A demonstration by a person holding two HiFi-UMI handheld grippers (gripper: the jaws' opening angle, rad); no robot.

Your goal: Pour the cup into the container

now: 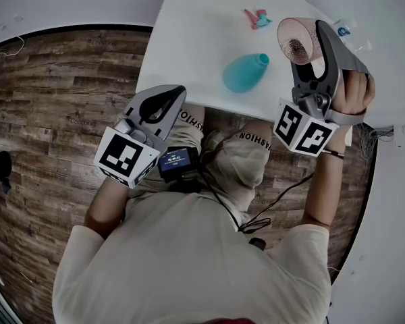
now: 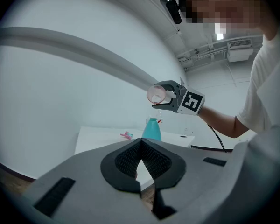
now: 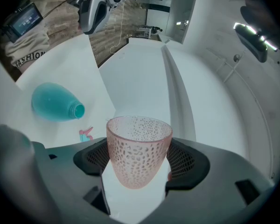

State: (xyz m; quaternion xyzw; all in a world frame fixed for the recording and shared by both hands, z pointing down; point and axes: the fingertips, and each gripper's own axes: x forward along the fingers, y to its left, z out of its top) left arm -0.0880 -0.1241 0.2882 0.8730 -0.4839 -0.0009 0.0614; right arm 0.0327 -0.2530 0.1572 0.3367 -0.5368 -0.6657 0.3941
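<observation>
Floor (image 1: 54, 79): wood planks, to the left of and beneath the table.
Left gripper (image 1: 175, 94) (image 2: 141, 143): hangs off the near edge of the table, above the person's lap; jaws pressed together at the tips, nothing between them.
Screen device (image 1: 177, 160): rests on the lap, just beside the left gripper's marker cube.
Table (image 1: 189, 46) (image 2: 98, 139) (image 3: 144, 73): white top, mostly bare.
Container (image 1: 244, 71) (image 2: 151, 129) (image 3: 56, 102): teal bottle with a narrow open neck; stands upright on the table near its front edge, touched by neither gripper.
Small pink and blue item (image 1: 256, 17) (image 2: 126, 135) (image 3: 86, 135): lies on the table beyond the container, apart from it; too small to identify.
Cup (image 1: 293, 39) (image 2: 155, 93) (image 3: 139, 148): pink, translucent, dimpled wall; held in the air clear of the table, tipped onto its side with the mouth facing left; sits above the container's neck in the left gripper view, up and to the right of it in the head view; dark specks show inside.
Right gripper (image 1: 309, 42) (image 3: 139, 160): raised over the right part of the table in the person's hand (image 1: 354, 93); jaws clamp the cup's lower wall from both sides.
</observation>
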